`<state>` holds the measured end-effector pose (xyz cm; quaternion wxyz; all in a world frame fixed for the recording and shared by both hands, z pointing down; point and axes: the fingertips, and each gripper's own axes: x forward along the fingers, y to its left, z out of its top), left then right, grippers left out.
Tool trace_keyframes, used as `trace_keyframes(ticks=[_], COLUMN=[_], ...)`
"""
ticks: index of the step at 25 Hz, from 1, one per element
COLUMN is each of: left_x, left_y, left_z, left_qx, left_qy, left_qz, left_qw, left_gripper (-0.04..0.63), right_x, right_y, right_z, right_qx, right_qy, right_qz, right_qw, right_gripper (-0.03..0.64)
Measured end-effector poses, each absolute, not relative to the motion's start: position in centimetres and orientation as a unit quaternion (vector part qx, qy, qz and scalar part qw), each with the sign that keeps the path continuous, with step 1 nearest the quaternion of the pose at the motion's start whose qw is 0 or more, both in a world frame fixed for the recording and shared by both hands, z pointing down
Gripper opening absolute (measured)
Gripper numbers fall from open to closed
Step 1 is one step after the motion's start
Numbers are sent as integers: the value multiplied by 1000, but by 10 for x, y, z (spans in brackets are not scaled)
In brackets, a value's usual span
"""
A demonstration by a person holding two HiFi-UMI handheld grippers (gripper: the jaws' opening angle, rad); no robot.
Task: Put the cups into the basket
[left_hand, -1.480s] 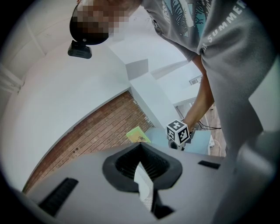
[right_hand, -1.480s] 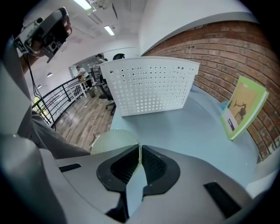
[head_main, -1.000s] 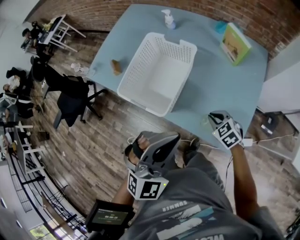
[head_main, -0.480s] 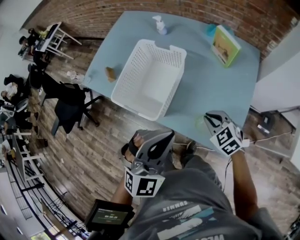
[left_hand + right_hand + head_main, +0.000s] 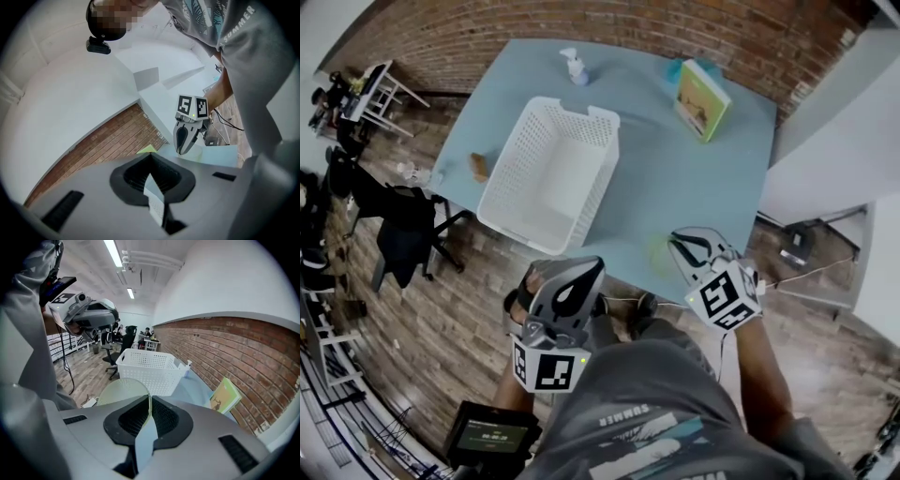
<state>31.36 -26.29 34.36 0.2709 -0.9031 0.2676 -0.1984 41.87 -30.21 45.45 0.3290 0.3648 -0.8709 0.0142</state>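
A white perforated basket (image 5: 548, 173) stands empty on the light blue table (image 5: 675, 178), also seen in the right gripper view (image 5: 147, 369). My right gripper (image 5: 680, 246) hangs over the table's near edge, shut on the rim of a pale green see-through cup (image 5: 661, 251). In the right gripper view the cup's wall (image 5: 119, 390) stands pinched between the pads of the right gripper (image 5: 148, 401). My left gripper (image 5: 586, 267) is below the table's near edge, over the wooden floor, shut and holding nothing. The left gripper view shows the right gripper (image 5: 185, 138) ahead of it.
At the table's far side stand a white pump bottle (image 5: 574, 66) and a green book (image 5: 703, 98). A small brown object (image 5: 478, 166) lies left of the basket. A black office chair (image 5: 403, 234) stands on the floor at the left. A brick wall runs behind the table.
My right gripper has lifted the cup up from the table's near edge. The left gripper has kept about the same place. The head view has swung, so the basket sits further left.
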Motion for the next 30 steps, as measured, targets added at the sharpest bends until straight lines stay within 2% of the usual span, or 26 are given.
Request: trace_keyframes(ticks=[10,22,30], left_x=[325,270,224], left_y=[-281,-316,-348], left_z=[320,298,297], left_qx=[-889,-890,-891], left_qy=[271,282,298], left_qz=[-201,-168,-145], left_qw=[309,316,309], left_gripper=[-3,-3,-3], right_x=[427,388,357], right_y=[-292,-297,-309], right_z=[400,342,318], right_qx=[375,415,429], right_qy=[-872,-855,-841], right_qz=[-27,-65,-83], right_qw=[314,302,319], right_gripper=[32,32,32])
